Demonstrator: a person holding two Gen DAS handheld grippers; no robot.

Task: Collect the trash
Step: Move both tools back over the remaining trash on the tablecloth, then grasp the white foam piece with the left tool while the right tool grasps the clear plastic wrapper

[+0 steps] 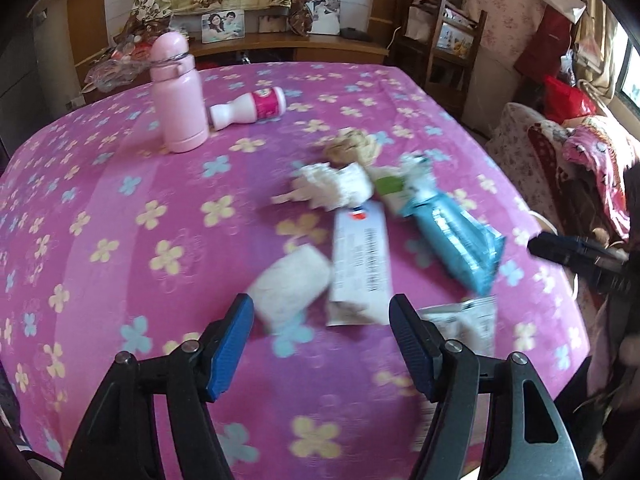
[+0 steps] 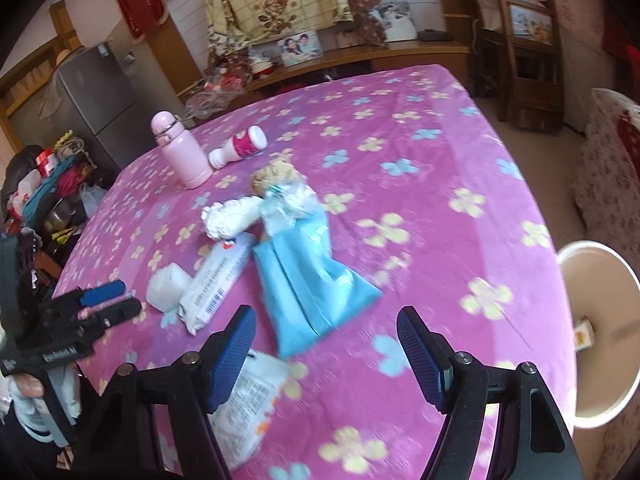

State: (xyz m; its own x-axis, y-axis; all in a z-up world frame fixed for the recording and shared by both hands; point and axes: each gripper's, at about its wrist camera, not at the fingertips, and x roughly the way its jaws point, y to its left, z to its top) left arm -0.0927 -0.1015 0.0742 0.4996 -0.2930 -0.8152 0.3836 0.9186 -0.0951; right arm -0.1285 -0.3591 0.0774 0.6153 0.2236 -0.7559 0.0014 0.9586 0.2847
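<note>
Left gripper (image 1: 322, 318) low over the near edge of the bed (image 1: 120, 184), fingers apart, nothing between the pads. Right gripper (image 2: 326, 334) the same: fingers apart, empty, aimed down at the pink flowered cover.

Nearest trash: flat white printed wrapper (image 2: 248, 400), partly under the right gripper's left finger. Probably easiest first pick for the right side; best pinched at an edge, since flat film lies tight on soft cloth.

Next out: folded white tissue wad (image 1: 290, 286), touching a long white printed packet (image 1: 362, 258), both just ahead of the left fingers. Wad likely compresses; needs a straddle and a full close. Packet better taken across its narrow width.

Right of the packet: blue plastic wrapper (image 1: 460, 248), light and slippery by the look. Beyond these, crumpled white paper (image 1: 332, 186), then a tan crumpled ball (image 1: 352, 146), pieces touching or overlapping in one cluster. One piece at a time, to avoid dragging neighbours.

Far left: pink flask (image 1: 178, 96) upright, small pink-and-white bottle (image 1: 250, 110) lying just beside it. Flask probably no trash; bottle uncertain.

White bin (image 2: 596, 332) off the bed's right edge, likely drop point, nearer the right gripper.
</note>
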